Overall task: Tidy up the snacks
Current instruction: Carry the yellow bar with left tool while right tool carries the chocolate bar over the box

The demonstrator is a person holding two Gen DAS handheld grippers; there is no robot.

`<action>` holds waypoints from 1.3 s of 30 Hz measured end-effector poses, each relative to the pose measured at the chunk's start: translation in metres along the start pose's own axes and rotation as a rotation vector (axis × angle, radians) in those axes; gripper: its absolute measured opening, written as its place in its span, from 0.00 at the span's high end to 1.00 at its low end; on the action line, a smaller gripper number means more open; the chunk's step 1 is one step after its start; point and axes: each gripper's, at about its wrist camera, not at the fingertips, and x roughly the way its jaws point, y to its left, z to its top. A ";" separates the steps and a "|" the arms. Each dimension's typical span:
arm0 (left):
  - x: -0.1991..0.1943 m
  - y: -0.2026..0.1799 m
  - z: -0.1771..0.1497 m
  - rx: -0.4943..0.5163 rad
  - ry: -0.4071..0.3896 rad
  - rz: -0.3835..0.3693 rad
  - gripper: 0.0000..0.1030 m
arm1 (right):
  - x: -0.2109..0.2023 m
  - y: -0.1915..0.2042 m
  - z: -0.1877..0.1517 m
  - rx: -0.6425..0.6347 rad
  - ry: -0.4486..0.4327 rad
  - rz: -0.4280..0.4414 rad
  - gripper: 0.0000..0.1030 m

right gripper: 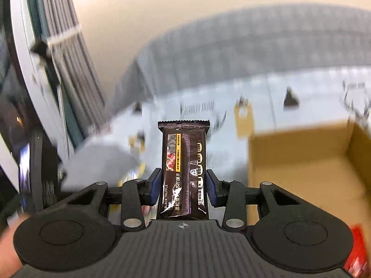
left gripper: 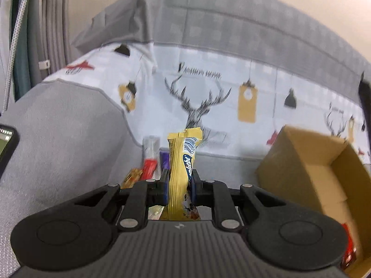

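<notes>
The left gripper (left gripper: 179, 185) is pinched on a yellow snack bar (left gripper: 183, 162), which is held upright between the two blue-padded fingers, its crimped top end standing well above the fingertips and its lower end reaching back toward the gripper body. A barcode and a dark blue logo are seen on its wrapper. Just behind and to the left of the held bar, a few more snacks are seen lying on the bed: a red packet (left gripper: 149, 166), a purple packet (left gripper: 165, 158) and an orange-brown wrapper (left gripper: 132, 176). To the right, an open cardboard box (left gripper: 308, 159) is seen, with a red packet (left gripper: 349, 247) in its near corner. Beyond them, a bedsheet (left gripper: 231, 81) printed with stags and tags is spread, with a grey pillow (left gripper: 231, 23) along the wall.

The right gripper (right gripper: 183, 185) is clamped on a dark brown snack pack (right gripper: 183, 171), marked "BLACK TRUFFLE", which is held upright between the fingers with its serrated top edge raised clear of them. The cardboard box (right gripper: 301, 166) is seen to the right of this pack, its interior facing the camera, and something red (right gripper: 356, 250) is glimpsed at the lower right edge. The surroundings are strongly blurred in this view. Part of a hand (right gripper: 9, 250) is visible at the lower left corner.
</notes>
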 end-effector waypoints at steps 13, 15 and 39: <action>-0.002 -0.053 0.009 0.035 -0.101 -0.112 0.82 | -0.018 -0.090 -0.002 0.024 -0.074 -0.195 0.59; -0.002 -0.063 0.009 0.043 -0.111 -0.128 0.82 | -0.019 -0.092 -0.003 -0.002 -0.070 -0.213 0.59; -0.005 -0.170 -0.016 0.182 -0.180 -0.349 0.82 | -0.062 -0.159 -0.018 0.030 -0.070 -0.419 0.59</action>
